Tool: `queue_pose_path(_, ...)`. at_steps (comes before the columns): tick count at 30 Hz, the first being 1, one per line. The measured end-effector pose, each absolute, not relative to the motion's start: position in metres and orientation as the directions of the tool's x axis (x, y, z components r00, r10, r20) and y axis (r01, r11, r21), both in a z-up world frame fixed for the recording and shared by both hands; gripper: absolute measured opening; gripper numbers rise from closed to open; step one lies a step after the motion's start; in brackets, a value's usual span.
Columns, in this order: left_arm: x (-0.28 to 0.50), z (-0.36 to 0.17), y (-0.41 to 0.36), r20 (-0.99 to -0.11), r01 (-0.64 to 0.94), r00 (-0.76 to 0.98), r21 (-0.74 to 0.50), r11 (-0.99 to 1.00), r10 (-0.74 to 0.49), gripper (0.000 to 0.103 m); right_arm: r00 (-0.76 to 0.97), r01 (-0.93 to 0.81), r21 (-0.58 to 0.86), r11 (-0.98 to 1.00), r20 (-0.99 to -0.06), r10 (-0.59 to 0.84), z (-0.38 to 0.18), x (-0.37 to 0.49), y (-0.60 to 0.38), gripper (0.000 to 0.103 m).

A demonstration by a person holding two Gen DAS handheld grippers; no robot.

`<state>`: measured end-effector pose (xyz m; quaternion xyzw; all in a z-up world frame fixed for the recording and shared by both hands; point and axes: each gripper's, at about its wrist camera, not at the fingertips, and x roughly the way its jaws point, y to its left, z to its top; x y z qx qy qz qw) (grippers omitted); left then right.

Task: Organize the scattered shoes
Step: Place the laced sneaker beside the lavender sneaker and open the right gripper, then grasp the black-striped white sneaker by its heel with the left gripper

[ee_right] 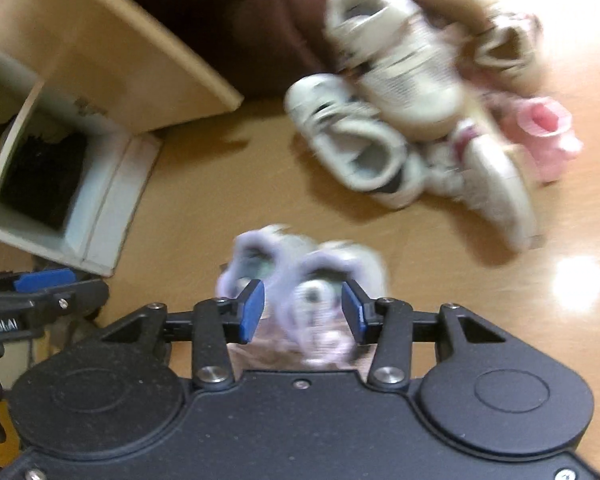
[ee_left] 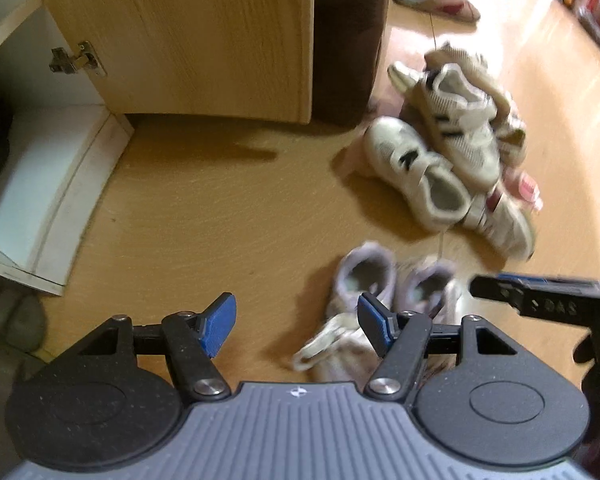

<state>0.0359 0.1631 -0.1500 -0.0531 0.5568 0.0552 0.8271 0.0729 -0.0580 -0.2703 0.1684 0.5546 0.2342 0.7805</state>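
Small lilac shoes [ee_right: 300, 276], lower centre: light, soft; best gripped at the collar. Right gripper [ee_right: 303, 310] jaws released around them; left gripper [ee_left: 296, 326] jaws released, empty.

Ahead of you the wooden floor [ee_left: 204, 208] lies bare up to the open cabinet door [ee_left: 188, 36] on the far left. To the right, the heap of white shoes [ee_left: 452, 148] blocks passage; the lilac pair [ee_right: 300, 276] sits near, under your right gripper [ee_right: 302, 312].

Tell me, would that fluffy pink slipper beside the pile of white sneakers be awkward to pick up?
Probably easy but squashy. The pink slipper looks plush, so it likely collapses when pinched. It seems light and, being soft and lying flat on the floor, unlikely to roll.
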Motion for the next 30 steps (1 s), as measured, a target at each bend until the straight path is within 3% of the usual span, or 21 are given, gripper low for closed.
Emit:
queue_pose_path(6,0.055,-0.143,0.143,-0.907,-0.159,0.42,-0.056,0.986,0.016,0.07,0.36,-0.179,0.424,0.888,-0.812,0.46,-0.231,0.084,-0.112,0.051)
queue_pose_path(11,0.078,-0.142,0.126,-0.887,-0.182,0.461,-0.096,0.979,-0.001,0.07,0.392,-0.2,0.355,0.913,-0.825,0.406,-0.199,0.095,-0.144,0.07)
queue_pose_path(20,0.119,-0.152,0.101,-0.854,-0.246,0.517,-0.211,0.946,-0.056,0.07,0.428,-0.23,0.263,0.937,-0.837,0.34,-0.176,0.11,-0.18,0.07)
queue_pose_path(24,0.147,-0.159,0.095,-0.843,-0.299,0.533,-0.271,0.915,-0.075,0.07,0.435,-0.127,0.31,0.942,-0.836,0.334,-0.196,0.114,-0.186,0.07)
queue_pose_path(30,0.192,-0.192,0.101,-0.84,-0.421,0.535,-0.357,0.834,-0.09,0.069,0.425,-0.118,0.281,0.952,-0.853,0.304,-0.221,0.119,-0.18,0.069)
